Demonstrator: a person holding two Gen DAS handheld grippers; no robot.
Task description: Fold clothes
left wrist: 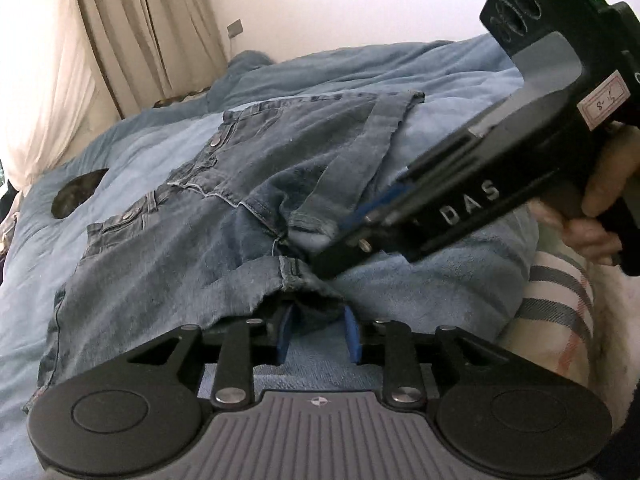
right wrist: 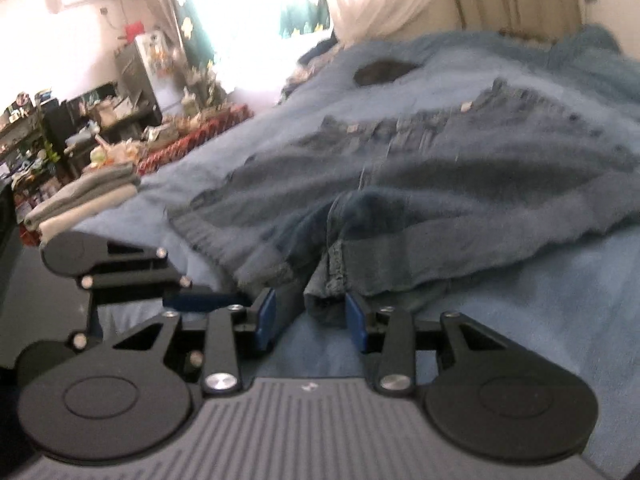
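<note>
On the bed, over a blue fleece blanket (left wrist: 420, 280), lies a pair of blue jeans (left wrist: 192, 216), already folded so that the leg hems rest near the waistband side; the waistband with its metal buttons is on the far side, and the hems point toward the two grippers. The left gripper (left wrist: 318, 334) is low at the near edge of the denim. Its blue pads stand a moderate way apart, and the hem of one leg lies between them, but the pads do not seem to press on it. The right gripper (right wrist: 311, 318) comes from the side. Its jaws are also partly apart, with a bunched hem (right wrist: 326, 304) between them; in its own blurred view I cannot see the pads squeezing the cloth. In the left view a hand (left wrist: 600, 208) holds the handle of this right tool.

To do this step well, I think each gripper should go a little further in, so that the pads take the whole thickness of the hem and not only the top layer. Then both should close firmly before any lifting. The two hems should be lifted together and at the same height, otherwise the heavy denim will twist and the fold will become crooked. Beside the bed a pile of folded clothes (right wrist: 84, 196) is visible.
</note>
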